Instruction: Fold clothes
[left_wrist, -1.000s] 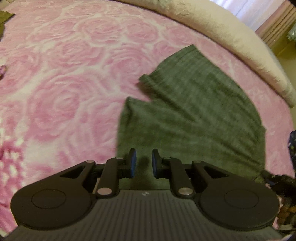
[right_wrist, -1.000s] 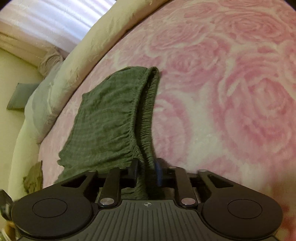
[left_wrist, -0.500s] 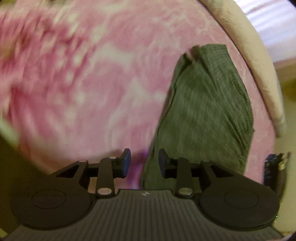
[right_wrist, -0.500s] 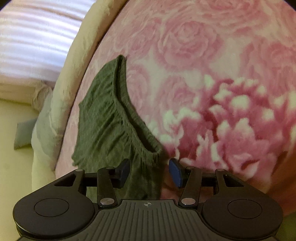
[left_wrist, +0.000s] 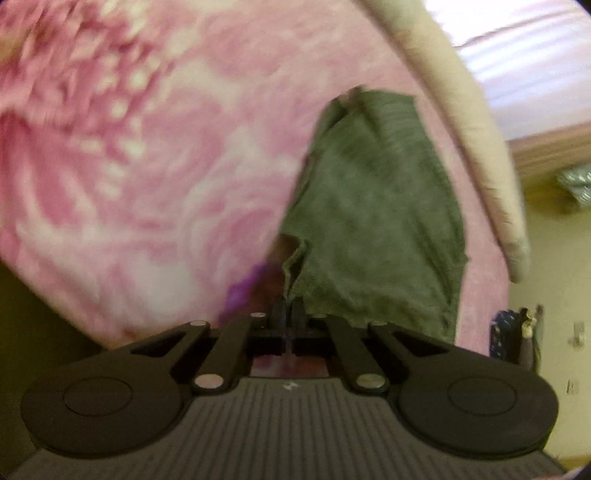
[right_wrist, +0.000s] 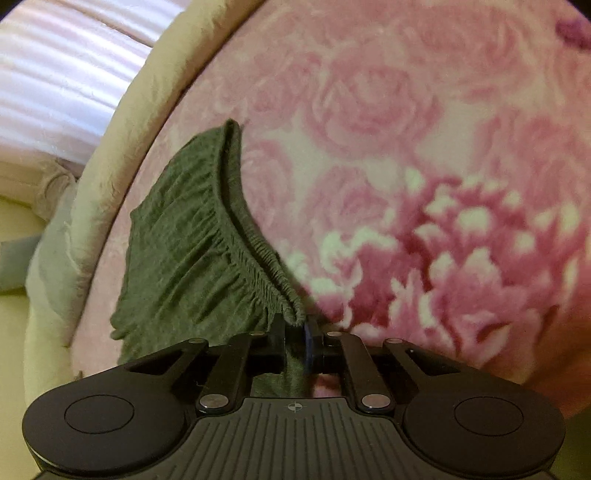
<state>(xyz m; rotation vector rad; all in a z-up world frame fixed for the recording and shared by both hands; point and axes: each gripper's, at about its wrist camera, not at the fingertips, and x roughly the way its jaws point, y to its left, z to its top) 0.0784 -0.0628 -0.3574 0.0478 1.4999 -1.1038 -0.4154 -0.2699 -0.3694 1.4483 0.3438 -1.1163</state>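
Green shorts (right_wrist: 184, 236) are lying folded once on the pink blanket (right_wrist: 406, 129) — both grippers, left gripper (left_wrist: 287, 314) and right gripper (right_wrist: 295, 328), are pinching its near corners, another fold waiting.

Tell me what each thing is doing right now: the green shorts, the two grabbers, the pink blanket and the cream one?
Shorts: folded over, lying on the blanket, near end pinched at two spots.
Left gripper: shut on the shorts' hem corner.
Right gripper: shut on the shorts' waistband corner.
Pink blanket: spread flat under the shorts.
Cream blanket: bunched along the pink blanket's far edge.
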